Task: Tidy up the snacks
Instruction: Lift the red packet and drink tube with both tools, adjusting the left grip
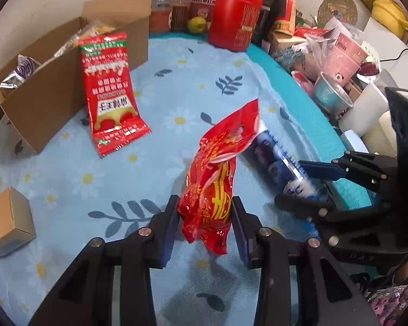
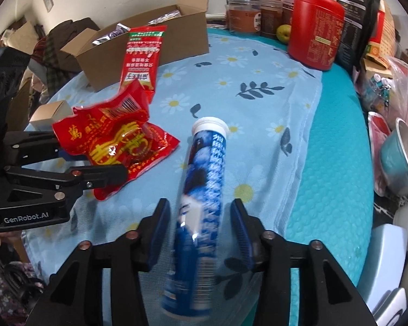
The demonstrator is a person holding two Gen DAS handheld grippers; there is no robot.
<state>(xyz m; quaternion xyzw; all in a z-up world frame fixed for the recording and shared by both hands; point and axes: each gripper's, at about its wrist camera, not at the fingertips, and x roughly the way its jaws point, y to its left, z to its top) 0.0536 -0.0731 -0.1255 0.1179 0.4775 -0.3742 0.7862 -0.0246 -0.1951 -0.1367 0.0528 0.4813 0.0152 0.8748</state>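
My left gripper (image 1: 204, 206) is shut on the lower end of a crinkled red snack bag (image 1: 217, 168), which hangs just above the flowered cloth. The same red snack bag (image 2: 117, 141) appears in the right wrist view, with the left gripper (image 2: 95, 163) clamped on it from the left. A blue tube with a white cap (image 2: 201, 190) lies lengthwise between the fingers of my right gripper (image 2: 201, 217). A gap shows on both sides of the tube, so those jaws stand open. The tube looks blurred. In the left wrist view the right gripper (image 1: 291, 182) straddles the tube (image 1: 274, 163).
An open cardboard box (image 1: 54, 89) holding packets stands at the back left, with a tall red sachet (image 1: 108, 92) leaning on it. A small cardboard box (image 1: 8, 217) sits at the left. A red canister (image 2: 315, 27), jars and a bowl (image 2: 399, 157) crowd the back and right edge.
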